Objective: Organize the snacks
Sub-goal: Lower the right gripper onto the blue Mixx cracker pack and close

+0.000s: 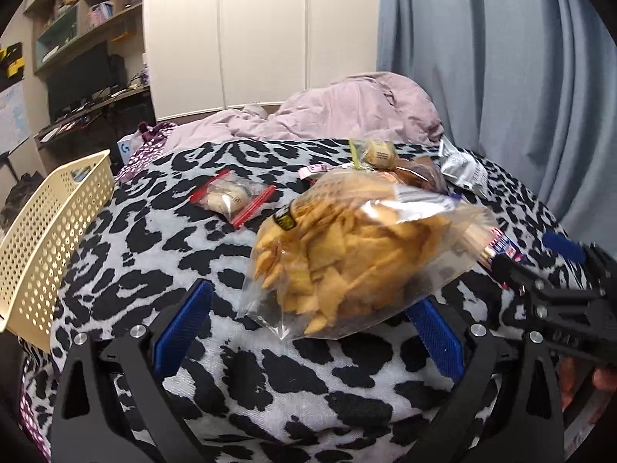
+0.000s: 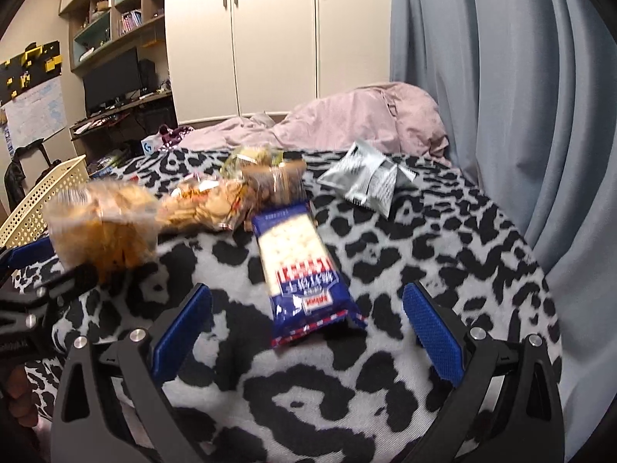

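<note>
A: Nearest the left wrist camera, the left gripper [image 1: 308, 324] stands released, blue ribbed pads spread wide. The clear plastic bag of golden triangular chips [image 1: 354, 254] sits between and just beyond the fingertips, over the blanket; whether it rests there or hangs, the view does not settle.

B: The right gripper [image 2: 308, 328] is likewise spread, grasping nothing. The blue-and-white packet of pale crackers [image 2: 300, 266] lies on the blanket between its pads, printed end nearest, touched by neither pad.

A: The packet lies lengthwise along the gripper's reach, so the pads look set to close across its narrow width. A guess only.

B: Farther on, a loose heap: a clear bag of orange-brown snacks [image 2: 216, 200], and well to the right a crumpled silver foil pouch [image 2: 366, 181].

A: A small red-edged zip bag holding a pale round bun [image 1: 231, 198] lies alone, mid-blanket.

B: The cream perforated plastic basket [image 1: 42, 239] sits at the left edge, likely where the snacks go. Its contents are hidden.

A: Surface: a soft black-and-white leopard-print blanket [image 1: 162, 231], uneven. Beyond it, a rumpled pink duvet [image 1: 347, 112], white wardrobe doors [image 1: 262, 31], a grey-blue curtain [image 1: 501, 77], and shelves over a desk with a dark monitor [image 2: 112, 77].
</note>
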The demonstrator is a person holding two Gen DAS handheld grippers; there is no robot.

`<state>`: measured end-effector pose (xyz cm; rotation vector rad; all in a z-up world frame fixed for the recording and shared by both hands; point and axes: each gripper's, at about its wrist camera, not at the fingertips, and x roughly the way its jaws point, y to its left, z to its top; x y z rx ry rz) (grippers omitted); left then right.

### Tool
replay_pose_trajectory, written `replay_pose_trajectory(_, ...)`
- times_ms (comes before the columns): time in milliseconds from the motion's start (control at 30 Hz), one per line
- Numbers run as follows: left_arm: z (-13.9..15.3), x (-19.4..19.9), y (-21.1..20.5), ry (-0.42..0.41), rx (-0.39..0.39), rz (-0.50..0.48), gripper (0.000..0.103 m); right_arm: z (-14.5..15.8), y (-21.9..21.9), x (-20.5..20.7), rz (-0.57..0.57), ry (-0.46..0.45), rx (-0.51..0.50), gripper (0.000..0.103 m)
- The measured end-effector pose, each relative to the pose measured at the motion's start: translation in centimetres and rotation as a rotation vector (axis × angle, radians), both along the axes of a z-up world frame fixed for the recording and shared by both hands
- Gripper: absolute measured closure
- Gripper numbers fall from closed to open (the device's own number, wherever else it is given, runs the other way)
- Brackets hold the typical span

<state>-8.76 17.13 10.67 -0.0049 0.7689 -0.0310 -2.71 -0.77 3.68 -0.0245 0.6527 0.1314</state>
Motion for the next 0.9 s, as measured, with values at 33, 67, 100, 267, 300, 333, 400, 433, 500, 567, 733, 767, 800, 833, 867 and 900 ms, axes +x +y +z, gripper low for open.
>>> replay_pose_trajectory(33,0.0,0.1,-0.2,0.008,0.003,-0.016,0.002,0.2,0.1,0.1,0.007,0.003,0.006,0.005)
replay_pose_trajectory(67,0.2,-0.1,-0.3,0.013,0.0,-0.041,0.002,0.2,0.1,0.4,0.017,0.012,0.014,0.005)
replay_pose_trajectory(100,0.3,-0.3,-0.3,0.01,-0.007,-0.057,0.002,0.1,0.0,0.8,0.019,0.022,0.018,0.005)
replay_pose_trajectory(267,0.6,-0.8,-0.2,0.002,-0.025,-0.09,0.002,-0.7,0.3,2.2,0.042,0.057,0.015,0.005)
replay_pose_trajectory(300,0.5,-0.7,-0.2,0.001,-0.028,-0.096,0.002,-0.8,0.5,2.4,0.049,0.062,0.014,0.005)
replay_pose_trajectory(333,0.5,-0.7,-0.3,0.002,-0.03,-0.102,0.002,-0.9,0.6,2.5,0.056,0.068,0.014,0.005)
replay_pose_trajectory(400,0.5,-0.3,-0.5,0.005,-0.027,-0.123,0.002,-1.0,0.9,2.8,0.069,0.077,0.005,0.005)
replay_pose_trajectory(433,0.4,-0.2,-0.6,0.006,-0.027,-0.136,0.002,-1.0,1.1,3.0,0.074,0.081,-0.001,0.005)
replay_pose_trajectory(500,0.4,0.1,-0.9,0.013,-0.031,-0.167,0.002,-1.0,1.3,3.2,0.078,0.083,-0.007,0.005)
replay_pose_trajectory(567,0.4,0.3,-1.1,0.003,-0.016,-0.181,0.002,-0.9,1.4,3.5,0.083,0.087,-0.01,0.005)
replay_pose_trajectory(733,0.6,0.8,-1.4,-0.011,-0.002,-0.206,0.002,-0.8,1.8,4.1,0.094,0.097,-0.006,0.005)
replay_pose_trajectory(767,0.7,0.9,-1.4,-0.011,-0.002,-0.21,0.002,-0.7,1.9,4.2,0.096,0.099,-0.009,0.005)
replay_pose_trajectory(800,0.8,1.0,-1.4,-0.011,-0.004,-0.214,0.002,-0.7,2.0,4.3,0.098,0.1,-0.012,0.005)
replay_pose_trajectory(833,0.8,1.1,-1.4,-0.01,-0.005,-0.221,0.002,-0.7,2.1,4.4,0.1,0.104,-0.016,0.005)
replay_pose_trajectory(867,0.8,1.2,-1.4,-0.008,-0.006,-0.225,0.002,-0.7,2.1,4.5,0.1,0.107,-0.018,0.005)
replay_pose_trajectory(900,0.8,1.3,-1.4,-0.007,-0.009,-0.228,0.002,-0.8,2.1,4.7,0.1,0.109,-0.018,0.005)
